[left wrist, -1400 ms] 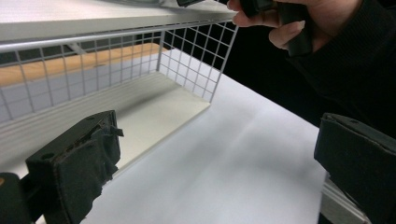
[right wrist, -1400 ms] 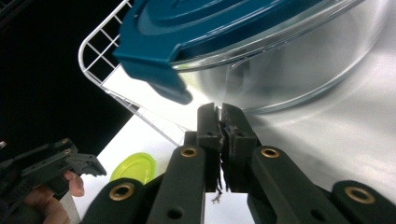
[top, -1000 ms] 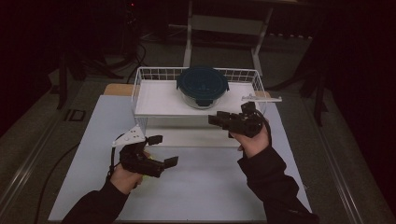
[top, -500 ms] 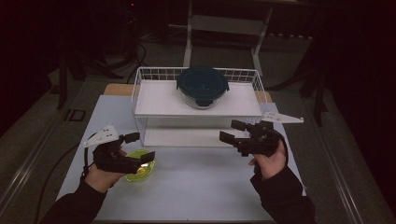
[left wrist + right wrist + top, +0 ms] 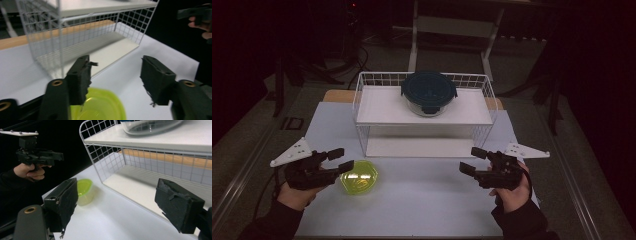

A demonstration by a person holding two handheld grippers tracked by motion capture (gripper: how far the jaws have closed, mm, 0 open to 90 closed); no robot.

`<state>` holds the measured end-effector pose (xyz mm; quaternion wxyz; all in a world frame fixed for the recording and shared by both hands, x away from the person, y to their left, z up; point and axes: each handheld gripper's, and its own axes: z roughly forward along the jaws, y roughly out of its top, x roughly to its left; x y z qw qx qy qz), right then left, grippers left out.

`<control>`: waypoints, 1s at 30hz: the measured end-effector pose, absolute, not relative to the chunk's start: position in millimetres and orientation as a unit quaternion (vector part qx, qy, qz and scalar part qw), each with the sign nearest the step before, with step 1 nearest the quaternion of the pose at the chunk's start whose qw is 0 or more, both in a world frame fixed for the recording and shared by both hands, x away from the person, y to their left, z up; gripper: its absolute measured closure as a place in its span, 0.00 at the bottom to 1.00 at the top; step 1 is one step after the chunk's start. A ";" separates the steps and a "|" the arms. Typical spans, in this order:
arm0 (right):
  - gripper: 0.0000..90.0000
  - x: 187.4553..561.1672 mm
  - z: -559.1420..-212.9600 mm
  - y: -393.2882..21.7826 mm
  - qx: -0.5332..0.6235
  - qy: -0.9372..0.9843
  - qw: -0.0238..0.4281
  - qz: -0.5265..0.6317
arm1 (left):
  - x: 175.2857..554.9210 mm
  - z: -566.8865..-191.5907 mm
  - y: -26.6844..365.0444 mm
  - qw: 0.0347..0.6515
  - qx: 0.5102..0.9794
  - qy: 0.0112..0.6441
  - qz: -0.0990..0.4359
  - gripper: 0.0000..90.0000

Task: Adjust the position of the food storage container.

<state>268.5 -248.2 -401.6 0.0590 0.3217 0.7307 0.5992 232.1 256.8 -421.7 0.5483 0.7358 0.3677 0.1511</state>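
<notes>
— Fingers [image 5: 80,77] of left gripper [image 5: 338,161]: apart, nothing pinched between them, jaws just now closing partway. Hovering just beside yellow-green container [image 5: 358,177], near its left edge.

— And from that gripper's own camera?

— Same container [image 5: 100,107] low in the left gripper view, under and partly behind one pad, not clamped. Beyond it, lower board of the white wire rack [image 5: 100,32], on the pale table sheet [image 5: 30,72].

— Centre of the table?

— Rack [image 5: 364,132] with two white shelves. On the upper shelf, a round glass container with a dark lid [image 5: 428,92], roughly mid-shelf. Lower shelf bare as far as visible.

— Right side?

— Right gripper [image 5: 474,161] held over the table sheet [image 5: 427,205], well apart from the yellow-green container, jaws spread wide, nothing between them, pointing left. In the right gripper view, pads [image 5: 63,202] far apart; yellow-green container [image 5: 85,191] standing upright farther off on the sheet, near the rack's corner [image 5: 86,135]; left gripper [image 5: 56,156] beyond it, above the container, gripped by a hand [image 5: 30,172].
</notes>
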 end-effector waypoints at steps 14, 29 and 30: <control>0.21 250.4 -431.1 -266.5 0.335 0.731 0.079 0.589 | 234.8 -464.1 306.9 0.498 0.741 0.424 0.152 0.82; 0.21 241.8 -443.7 -274.0 0.347 0.726 0.084 0.588 | 243.3 -523.0 289.7 0.400 0.804 0.431 0.083 0.98; 0.21 241.6 -443.8 -274.2 0.347 0.726 0.083 0.588 | 243.9 -525.0 287.7 0.401 0.806 0.429 0.076 0.98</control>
